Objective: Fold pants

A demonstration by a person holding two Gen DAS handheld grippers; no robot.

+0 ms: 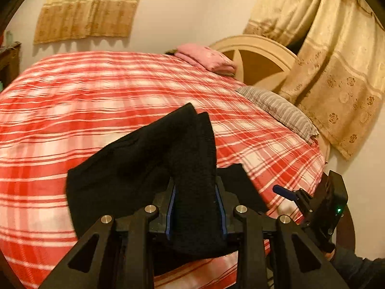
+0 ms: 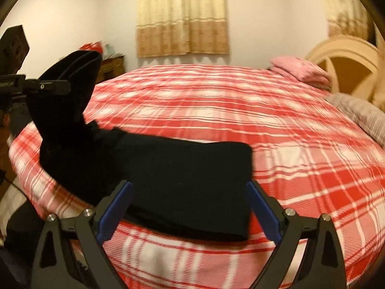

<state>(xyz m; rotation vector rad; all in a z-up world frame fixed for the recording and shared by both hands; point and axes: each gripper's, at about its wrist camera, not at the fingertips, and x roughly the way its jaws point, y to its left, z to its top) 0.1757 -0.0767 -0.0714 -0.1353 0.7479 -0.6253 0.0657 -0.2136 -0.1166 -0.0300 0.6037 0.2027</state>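
Although the room is dim and the pictures smear with motion, the layout reads clearly enough: a bed (image 2: 288, 144) under a red and white plaid cover fills most of the space, with a cream arched headboard (image 1: 255, 55) at its far right end and gold patterned curtains (image 2: 182, 16) on the wall behind. A folded pink blanket (image 1: 207, 57) and a grey striped pillow (image 1: 281, 110) lie near the headboard, well apart from the work, so the near part of the cover is free as a folding surface. The black pants (image 2: 182, 187) lie on that near edge, the greater part flat and already doubled into a thick band. One end of them is lifted off the cover and stands up at the left in the right wrist view, because the left gripper (image 1: 196, 207) has its blue pads closed on a bunched fold of the cloth; in my judgement this end is raised so it can be carried over the flat part for a further fold. The right gripper (image 2: 190, 207) hovers above the flat band with its jaws spread wide and gripping nothing, the cloth visible between them but untouched. It is probably placed there to steady or pin the band, though that cannot be confirmed.
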